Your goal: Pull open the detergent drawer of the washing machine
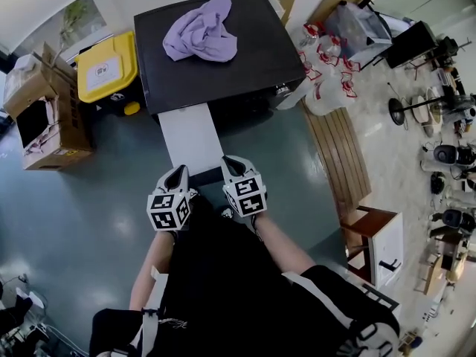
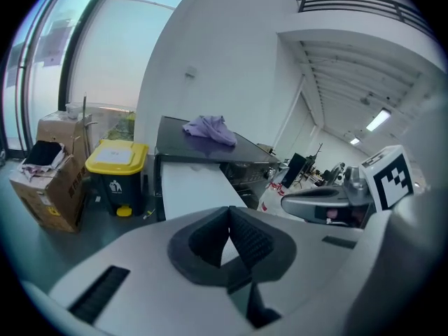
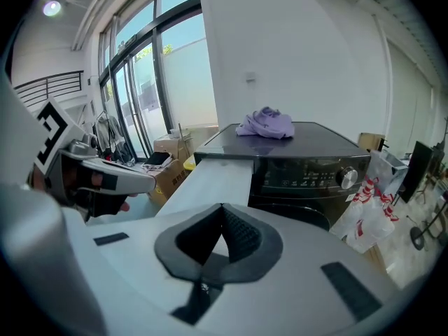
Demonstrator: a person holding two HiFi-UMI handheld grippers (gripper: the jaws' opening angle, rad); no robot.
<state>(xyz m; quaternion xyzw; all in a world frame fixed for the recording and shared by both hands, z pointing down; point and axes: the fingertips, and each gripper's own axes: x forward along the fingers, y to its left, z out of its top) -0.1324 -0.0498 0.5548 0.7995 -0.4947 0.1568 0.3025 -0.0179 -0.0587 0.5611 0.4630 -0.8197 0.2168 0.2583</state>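
Most is judged done: the detergent drawer (image 1: 190, 136) is drawn far out at frame centre; the left hand-held gripper (image 2: 229, 224) and right hand-held gripper (image 3: 222, 224) are held with jaws together, empty.

I count two grippers in my hands, the left gripper (image 1: 181, 174) and the right gripper (image 1: 231, 163), and two marker cubes (image 1: 169, 210), one on each. Ahead I see one washing machine (image 1: 245, 58), one detergent drawer (image 1: 192, 136) and one purple cloth (image 1: 201, 32). To the left I count one yellow-lidded bin (image 1: 108, 65) and two cardboard boxes (image 1: 52, 129). The white bags with red print (image 1: 327, 73) lie heaped, so I cannot count them. I make out one small wooden cabinet (image 1: 375, 248).
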